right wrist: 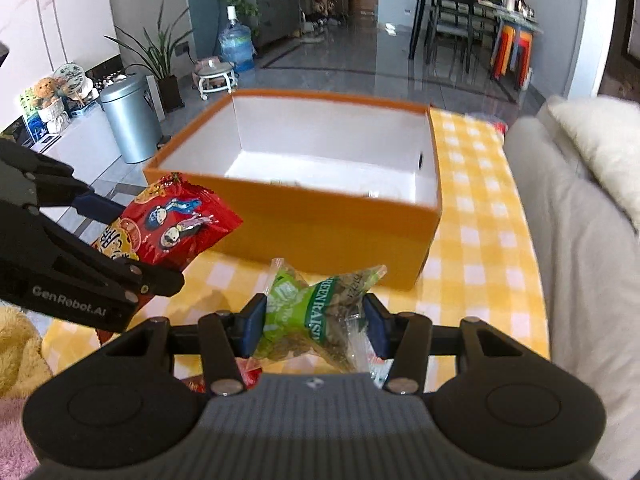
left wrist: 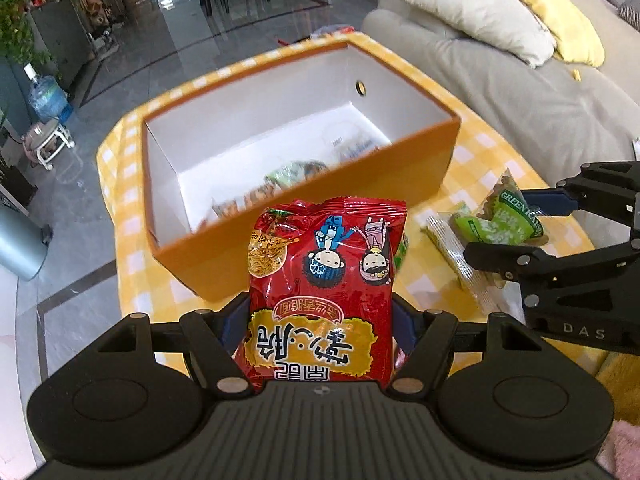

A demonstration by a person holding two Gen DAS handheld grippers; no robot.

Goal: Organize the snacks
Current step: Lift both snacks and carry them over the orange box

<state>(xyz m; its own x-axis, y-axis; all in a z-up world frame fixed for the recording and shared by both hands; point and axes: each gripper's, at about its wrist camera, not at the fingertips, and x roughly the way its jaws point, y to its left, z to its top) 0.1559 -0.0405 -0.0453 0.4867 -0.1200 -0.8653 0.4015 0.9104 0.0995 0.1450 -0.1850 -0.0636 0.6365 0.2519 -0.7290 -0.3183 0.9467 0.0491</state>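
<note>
Orange box (left wrist: 316,240) sits open on the checked tablecloth (right wrist: 480,240). Left gripper (left wrist: 320,320) pinches the red noodle-snack bag (left wrist: 320,272); right gripper (right wrist: 316,322) pinches the green raisin packet (right wrist: 312,312). Both held short of the box; next: carry over the rim, release.

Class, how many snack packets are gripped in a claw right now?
2. The red noodle packet sits in the left claw; the green raisin packet sits in the right claw. Others lie loose, some possibly hidden.
</note>
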